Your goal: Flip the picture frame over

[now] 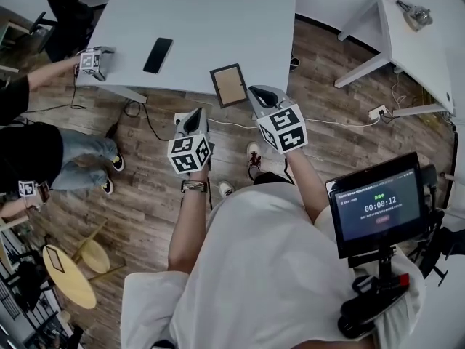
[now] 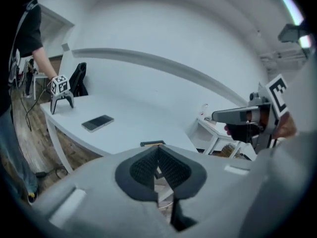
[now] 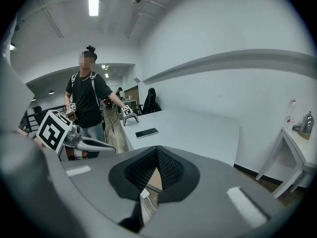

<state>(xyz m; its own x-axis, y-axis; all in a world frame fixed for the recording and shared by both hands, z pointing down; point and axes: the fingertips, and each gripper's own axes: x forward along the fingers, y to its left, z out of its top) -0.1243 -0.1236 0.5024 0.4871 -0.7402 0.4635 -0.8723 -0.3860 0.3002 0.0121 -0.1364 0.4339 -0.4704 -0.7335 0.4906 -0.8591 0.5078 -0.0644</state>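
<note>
Left gripper: the jaws are pressing together at the tips, with nothing between them. Right gripper: the jaws are likewise meeting tip to tip and pinching nothing. Both are hovering over the brown wood-plank floor, at the near edge of the pale grey surface. The dark-rimmed rectangular picture frame is lying flat on that edge, brown panel up, just beyond the tips, between the two pairs of jaws and nearer the right pair. Farther beyond the left jaws, a black slab smartphone is lying on the surface. Further out to the left, a bystander's hand is holding a third marker-cube gripper.
</note>
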